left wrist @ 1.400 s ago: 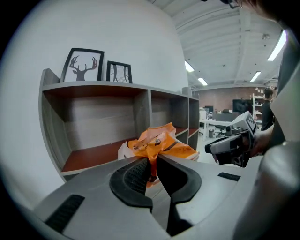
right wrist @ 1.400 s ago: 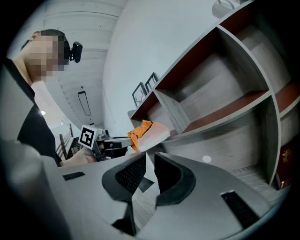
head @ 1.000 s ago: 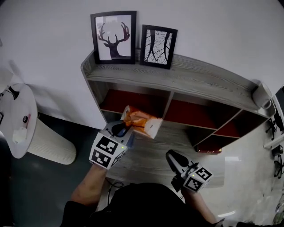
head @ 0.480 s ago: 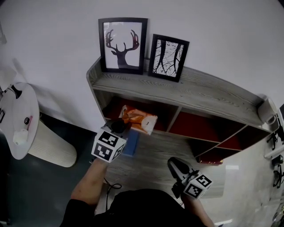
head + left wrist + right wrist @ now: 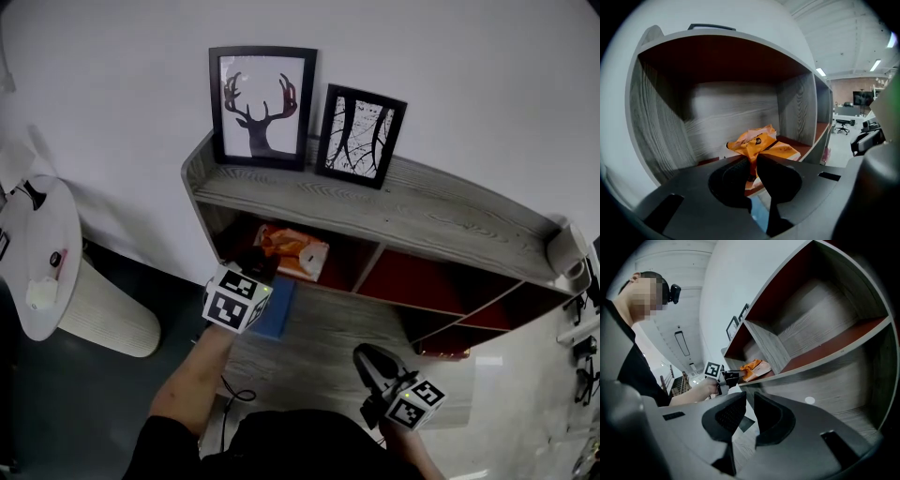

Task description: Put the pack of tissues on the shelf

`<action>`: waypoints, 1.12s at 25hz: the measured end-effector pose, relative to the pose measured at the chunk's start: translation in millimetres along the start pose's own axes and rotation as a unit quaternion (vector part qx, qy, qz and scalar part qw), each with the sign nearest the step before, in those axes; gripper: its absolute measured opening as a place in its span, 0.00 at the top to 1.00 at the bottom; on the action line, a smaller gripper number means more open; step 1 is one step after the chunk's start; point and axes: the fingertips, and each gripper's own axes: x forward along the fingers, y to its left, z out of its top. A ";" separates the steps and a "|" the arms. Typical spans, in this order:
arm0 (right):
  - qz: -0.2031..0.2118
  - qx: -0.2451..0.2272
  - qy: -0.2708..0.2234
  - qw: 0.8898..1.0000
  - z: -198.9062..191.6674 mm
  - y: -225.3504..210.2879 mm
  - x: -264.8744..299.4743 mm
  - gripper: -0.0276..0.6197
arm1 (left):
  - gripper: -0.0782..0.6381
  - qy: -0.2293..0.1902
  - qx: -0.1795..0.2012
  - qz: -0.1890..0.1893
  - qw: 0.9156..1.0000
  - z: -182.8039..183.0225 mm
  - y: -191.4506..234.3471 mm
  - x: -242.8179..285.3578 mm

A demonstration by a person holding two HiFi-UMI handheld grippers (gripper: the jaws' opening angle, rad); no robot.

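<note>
Orange-and-white pack of tissues (image 5: 292, 251), grey wood-grain shelf (image 5: 422, 211), red-brown inside, black-framed deer print (image 5: 262, 108)

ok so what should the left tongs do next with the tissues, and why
Probably open the left tongs and let go: they pinch the pack of tissues by its crimped end, and the pack already seems to lie on the red floor of the leftmost compartment of the shelf.

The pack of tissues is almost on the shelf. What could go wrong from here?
The left gripper pinches only a crumpled fold of the pack of tissues, so the wrapper could slip or tear. The pack seems close to the front edge of its compartment in the shelf; released here, it might tip out.
</note>
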 end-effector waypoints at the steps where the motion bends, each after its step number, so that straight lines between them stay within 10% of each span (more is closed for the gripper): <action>1: 0.000 0.000 0.000 1.000 0.3 -0.1 -0.6 0.92 | 0.81 -0.001 0.003 0.005 1.000 1.6 1.8 1.1; 28: 0.015 -0.006 0.010 1.000 -9.9 28.3 -24.7 0.92 | 0.55 -0.073 -0.008 0.017 0.997 19.0 -24.8 -44.4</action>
